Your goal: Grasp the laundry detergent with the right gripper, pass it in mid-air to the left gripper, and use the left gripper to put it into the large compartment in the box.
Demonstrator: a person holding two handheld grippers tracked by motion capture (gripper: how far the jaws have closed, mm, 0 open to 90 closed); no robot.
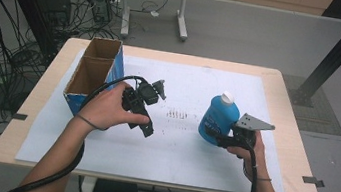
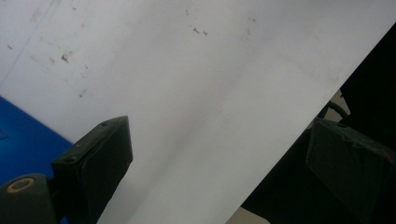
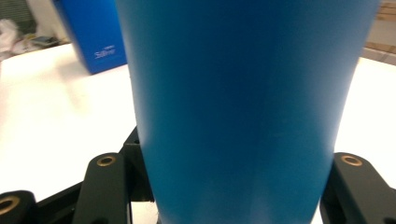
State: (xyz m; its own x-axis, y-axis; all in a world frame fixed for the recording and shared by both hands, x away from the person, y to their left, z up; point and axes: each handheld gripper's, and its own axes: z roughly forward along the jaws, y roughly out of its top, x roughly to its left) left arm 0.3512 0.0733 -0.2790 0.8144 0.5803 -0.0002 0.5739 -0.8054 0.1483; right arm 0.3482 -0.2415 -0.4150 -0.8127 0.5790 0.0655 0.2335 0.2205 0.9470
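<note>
Both jaws of the right gripper (image 1: pixel 217 139) are clamped against the sides of a blue bottle (image 1: pixel 219 117), which stands roughly upright with its white cap (image 1: pixel 228 97) on top, over the right half of the white sheet (image 1: pixel 196 79) that covers the table (image 1: pixel 289 100). From the right gripper view the bottle (image 3: pixel 243 112) rises wide and close between the two black jaws, one pressed to each flank, and whether its base touches the sheet cannot be made out. The grey three-cornered plate sits on top of that gripper, just right of the bottle, and the right hand (image 1: pixel 248 148) grips the handle below it. Well apart to the left, the left hand (image 1: pixel 108 110) holds the left gripper (image 1: pixel 146 129) above the sheet, its jaws angled down toward the person's side of the table. From the left gripper view, those jaws stand wide apart with nothing between them, only bare white sheet (image 2: pixel 187 93) showing in the gap and a patch of blue at the lower left edge. A cardboard box (image 1: pixel 95 73) with blue outer walls stands open-topped at the left end of the sheet, just beyond the left hand, with a divider splitting it into two compartments. Black cables trail from both grippers toward the bottom edge of the high view.
</note>
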